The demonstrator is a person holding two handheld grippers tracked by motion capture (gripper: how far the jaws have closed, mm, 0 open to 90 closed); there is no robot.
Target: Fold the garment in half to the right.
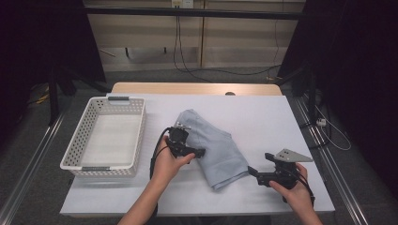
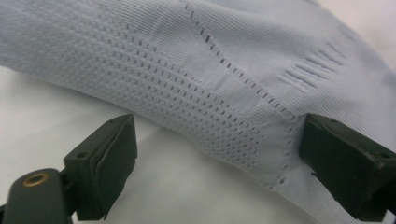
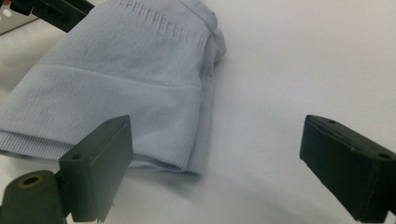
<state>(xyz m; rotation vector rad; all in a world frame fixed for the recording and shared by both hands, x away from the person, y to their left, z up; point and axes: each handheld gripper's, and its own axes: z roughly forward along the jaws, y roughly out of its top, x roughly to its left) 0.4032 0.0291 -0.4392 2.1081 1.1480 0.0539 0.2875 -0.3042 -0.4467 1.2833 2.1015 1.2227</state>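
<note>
A folded light-blue knit garment [image 1: 217, 149] lies in the middle of the white-covered table [image 1: 263, 117]. My left gripper [image 1: 196, 143] is at the garment's left edge, held in a hand. In the left gripper view the left gripper [image 2: 215, 154] is open, its jaws straddling the perforated hem of the garment [image 2: 187, 70], and the right jaw touches the cloth. My right gripper [image 1: 259, 162] hovers just right of the garment's near corner. In the right gripper view the right gripper [image 3: 215, 158] is open with bare table between its jaws and the garment [image 3: 121, 79] at its left.
A white perforated basket [image 1: 112, 101] stands on the left part of the table with nothing in it. Bare white surface stretches right of and behind the garment. The left gripper's jaw [image 3: 51, 11] shows at the top left of the right gripper view.
</note>
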